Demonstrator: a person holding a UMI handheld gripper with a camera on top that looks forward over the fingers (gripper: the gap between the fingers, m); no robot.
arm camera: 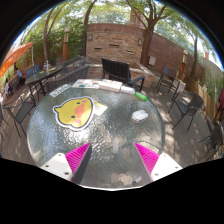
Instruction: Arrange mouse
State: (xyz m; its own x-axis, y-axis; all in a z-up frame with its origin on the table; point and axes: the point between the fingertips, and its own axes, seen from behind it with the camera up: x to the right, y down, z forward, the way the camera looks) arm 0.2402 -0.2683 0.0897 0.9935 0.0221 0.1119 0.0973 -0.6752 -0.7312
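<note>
The gripper (pixel 113 158) is hovering over a round glass table (pixel 45 125) outdoors, its fingers standing wide apart with nothing between them — magenta pads (pixel 77 156) facing inward. Beyond the fingers a yellow duck-shaped mat (pixel 80 111) is lying on the table, and well to its right a small white mouse (pixel 139 115) is sitting. A laptop (pixel 116 70) is standing open at the far edge — chairs (pixel 188 103) ringing the table.
</note>
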